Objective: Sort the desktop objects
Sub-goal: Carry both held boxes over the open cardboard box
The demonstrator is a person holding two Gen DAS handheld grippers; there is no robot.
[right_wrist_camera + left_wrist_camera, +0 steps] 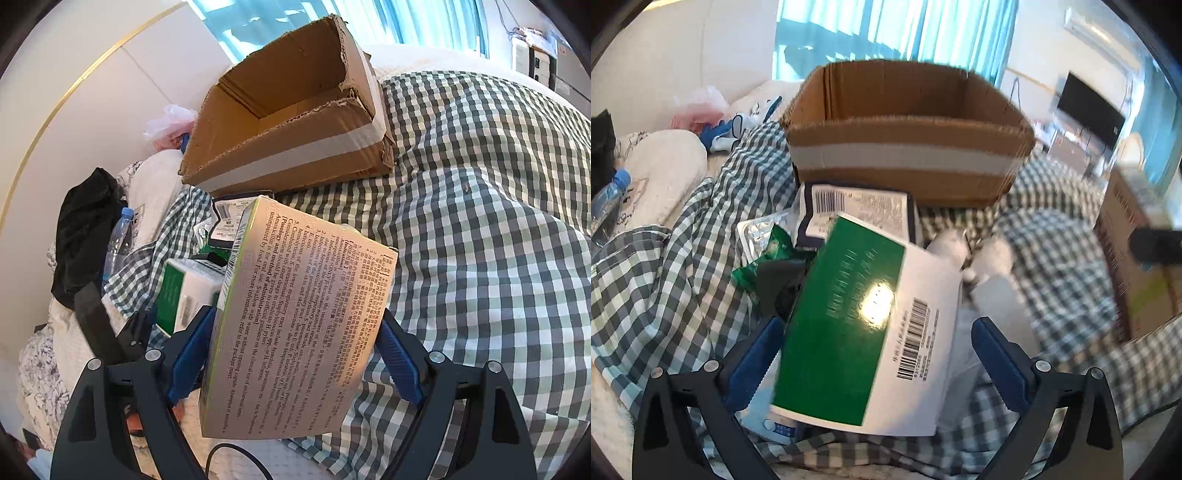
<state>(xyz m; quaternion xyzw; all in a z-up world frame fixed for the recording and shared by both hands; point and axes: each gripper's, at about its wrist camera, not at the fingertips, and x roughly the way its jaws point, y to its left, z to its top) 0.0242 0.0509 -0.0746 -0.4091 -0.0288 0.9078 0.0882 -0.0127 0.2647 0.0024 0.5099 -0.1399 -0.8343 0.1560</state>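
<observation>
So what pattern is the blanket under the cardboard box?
The blanket has a dark green-and-white check, clearest in the right wrist view.

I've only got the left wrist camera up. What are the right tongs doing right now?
Observer: The right tongs are shut on a tan cardboard medicine box with black print, held up off the bedding.
Operator: From here I can't see down into the carton. Is anything in it?
Observer: The right wrist view looks down into the brown open cardboard carton. The part of its floor that shows is bare.
Operator: Is the carton in good shape?
Observer: Not quite. In that view, its top edge is torn and ragged at the near right corner.
</observation>
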